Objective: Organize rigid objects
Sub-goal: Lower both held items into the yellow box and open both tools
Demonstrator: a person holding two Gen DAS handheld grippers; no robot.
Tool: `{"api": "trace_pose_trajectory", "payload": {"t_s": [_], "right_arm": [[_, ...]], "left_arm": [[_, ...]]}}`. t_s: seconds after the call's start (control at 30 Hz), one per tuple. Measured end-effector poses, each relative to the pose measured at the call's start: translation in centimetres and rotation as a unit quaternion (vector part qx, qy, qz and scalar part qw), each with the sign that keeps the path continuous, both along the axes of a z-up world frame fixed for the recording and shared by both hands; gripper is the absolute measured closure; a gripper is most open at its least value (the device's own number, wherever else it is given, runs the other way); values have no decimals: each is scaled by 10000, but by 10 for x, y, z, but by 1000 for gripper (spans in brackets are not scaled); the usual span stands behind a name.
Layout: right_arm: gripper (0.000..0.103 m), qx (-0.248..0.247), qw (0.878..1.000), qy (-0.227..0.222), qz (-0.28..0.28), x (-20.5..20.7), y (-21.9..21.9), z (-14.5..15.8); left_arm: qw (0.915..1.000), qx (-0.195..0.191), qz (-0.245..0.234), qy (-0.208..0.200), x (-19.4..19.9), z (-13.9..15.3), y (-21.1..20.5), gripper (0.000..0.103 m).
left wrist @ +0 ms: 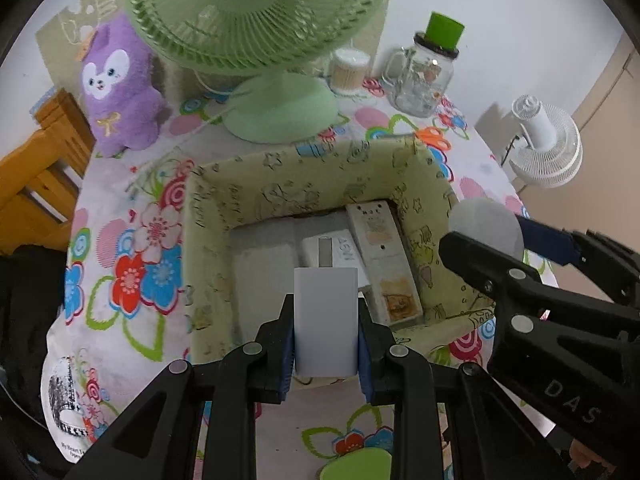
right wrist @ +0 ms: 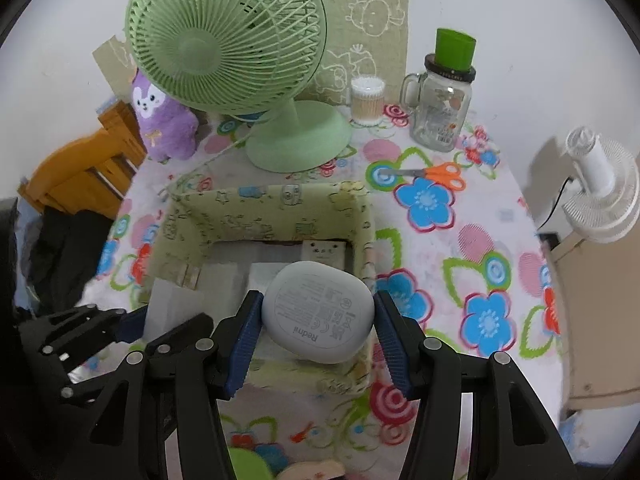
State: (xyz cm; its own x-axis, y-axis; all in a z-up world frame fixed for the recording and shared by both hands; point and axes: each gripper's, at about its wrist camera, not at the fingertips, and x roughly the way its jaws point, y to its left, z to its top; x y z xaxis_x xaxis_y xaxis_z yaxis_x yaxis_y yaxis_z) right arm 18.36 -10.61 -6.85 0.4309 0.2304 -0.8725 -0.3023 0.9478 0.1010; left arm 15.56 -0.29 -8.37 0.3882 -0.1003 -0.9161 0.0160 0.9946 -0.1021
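My left gripper (left wrist: 326,322) is shut on a plain white rectangular block (left wrist: 326,308), held over the near side of the pale green fabric box (left wrist: 224,196). My right gripper (right wrist: 318,316) is shut on a grey rounded earbud case (right wrist: 320,310) marked Redmi, above the same fabric box (right wrist: 256,212). In the left wrist view the earbud case (left wrist: 486,230) and the right gripper (left wrist: 496,250) show at the right, over the box's right wall. Inside the box lie a white remote (left wrist: 384,256) and a white adapter (left wrist: 332,250). The left gripper (right wrist: 132,322) shows at the lower left of the right wrist view.
A green desk fan (right wrist: 236,60) stands behind the box, with a purple plush (right wrist: 160,120), a cotton swab jar (right wrist: 367,100) and a glass mug jar with green cup (right wrist: 442,108). Orange scissors (right wrist: 436,174) lie on the flowered tablecloth (right wrist: 460,248). A white fan (right wrist: 600,196) is off the right edge, a wooden chair (right wrist: 80,176) at left.
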Motion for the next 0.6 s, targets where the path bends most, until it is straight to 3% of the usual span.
{"api": "trace_pose_trajectory", "payload": {"t_s": [0.3,0.47,0.6], "right_arm": [[44,86,9998,174,21,8,-4,-13],[44,52,9997,235,-7,12,-6,-18],[44,4,9996,274,0,14,-7,-22]], "left_arm": [[9994,-76,-198,288,12,-17,-15,78],[9991,110,-264,321,13,-25,-23,77],[9988,62,-338,335,13,-28,-27,67]]}}
